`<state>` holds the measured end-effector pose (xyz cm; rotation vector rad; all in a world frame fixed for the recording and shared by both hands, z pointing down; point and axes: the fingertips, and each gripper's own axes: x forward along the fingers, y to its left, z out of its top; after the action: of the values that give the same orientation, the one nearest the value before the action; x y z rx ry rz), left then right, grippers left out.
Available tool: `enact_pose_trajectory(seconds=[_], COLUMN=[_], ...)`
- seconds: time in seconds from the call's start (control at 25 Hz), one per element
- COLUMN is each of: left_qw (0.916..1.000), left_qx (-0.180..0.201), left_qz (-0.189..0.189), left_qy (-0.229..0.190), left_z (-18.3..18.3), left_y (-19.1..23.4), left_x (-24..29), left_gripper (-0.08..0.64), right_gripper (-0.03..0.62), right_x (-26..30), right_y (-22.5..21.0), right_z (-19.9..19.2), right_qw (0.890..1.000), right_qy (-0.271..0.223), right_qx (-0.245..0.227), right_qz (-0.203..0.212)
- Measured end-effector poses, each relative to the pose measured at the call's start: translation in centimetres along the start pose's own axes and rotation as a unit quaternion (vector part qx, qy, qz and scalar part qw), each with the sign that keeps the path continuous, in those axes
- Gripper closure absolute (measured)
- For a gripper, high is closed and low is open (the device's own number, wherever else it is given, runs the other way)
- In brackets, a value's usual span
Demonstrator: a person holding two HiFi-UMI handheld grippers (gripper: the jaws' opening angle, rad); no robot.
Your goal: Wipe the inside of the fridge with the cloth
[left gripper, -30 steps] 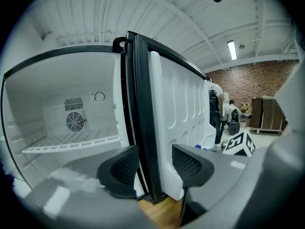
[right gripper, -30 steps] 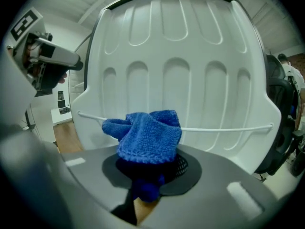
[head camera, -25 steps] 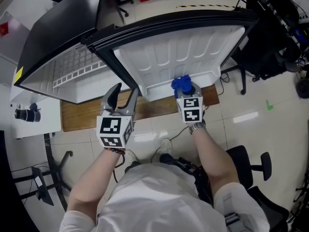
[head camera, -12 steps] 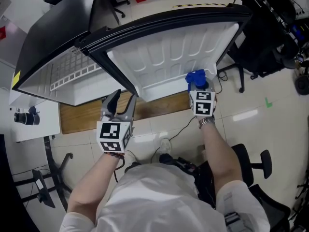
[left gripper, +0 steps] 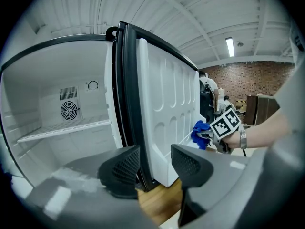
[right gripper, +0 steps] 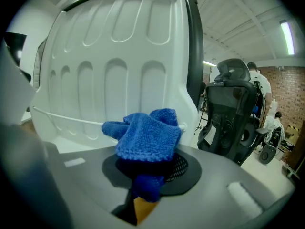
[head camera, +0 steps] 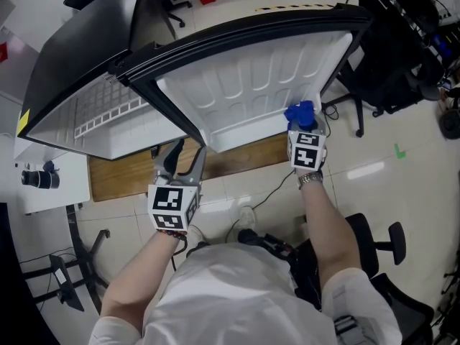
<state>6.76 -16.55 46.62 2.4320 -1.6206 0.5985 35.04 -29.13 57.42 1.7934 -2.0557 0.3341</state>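
The right gripper [right gripper: 151,173] has its jaws clamped on the blue cloth [right gripper: 145,135], which sits at the lower outer corner of the fridge door [head camera: 244,85], by the door's rail. The left gripper [left gripper: 155,168] is empty, its jaws apart near the door's hinge-side bottom corner. The wiping seems to be on the door lining, with the compartment [left gripper: 57,109] and its wire shelf [left gripper: 62,130] probably left. No view shows which surfaces are clean, or whether the cloth touches the lining.

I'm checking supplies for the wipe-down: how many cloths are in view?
1. The blue cloth is clamped in the right gripper, at the inner side of the open fridge door, near its outer edge. Others could be hidden inside the fridge.
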Motion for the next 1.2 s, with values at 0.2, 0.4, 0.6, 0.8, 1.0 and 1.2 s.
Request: enact_pose_trajectory(seconds=[0.2,0.4,0.6,0.8,1.0,1.2], left_qw=[0.9995,0.9892,0.9825,0.9754,0.9571,0.9354], left_qx=[-0.024,-0.103,-0.11,-0.141,-0.23,-0.319], left_qz=[-0.019,-0.098,-0.139,-0.149,-0.143,-0.135], left_qy=[0.011,0.037,0.056,0.08,0.103,0.072], left_z=[-0.9,-2.6,-3.3,-5.0,-7.9,-8.5], left_y=[-0.9,-4.9,-8.1,-9.5,-9.5,-8.9], left_x=[0.2,1.4,3.2,4.7,6.6,8.5], left_gripper=[0.373,0.4,0.4,0.4,0.397,0.381], right_gripper=[0.503,0.503,0.503,0.503,0.503,0.503], right_x=[-0.5,-3.1,-6.2,-8.6,-10.4,-11.3], right_y=[-0.1,1.1,3.2,4.6,5.4,5.9], right_z=[0.0,0.1,0.1,1.5,2.8,3.3], right_qw=[1.0,0.999,0.997,0.995,0.992,0.991], right_qy=[-0.004,-0.013,-0.021,-0.039,-0.053,-0.061], right_qx=[0.007,-0.004,-0.022,-0.037,-0.045,-0.053], right_qz=[0.003,0.029,0.064,0.09,0.104,0.111])
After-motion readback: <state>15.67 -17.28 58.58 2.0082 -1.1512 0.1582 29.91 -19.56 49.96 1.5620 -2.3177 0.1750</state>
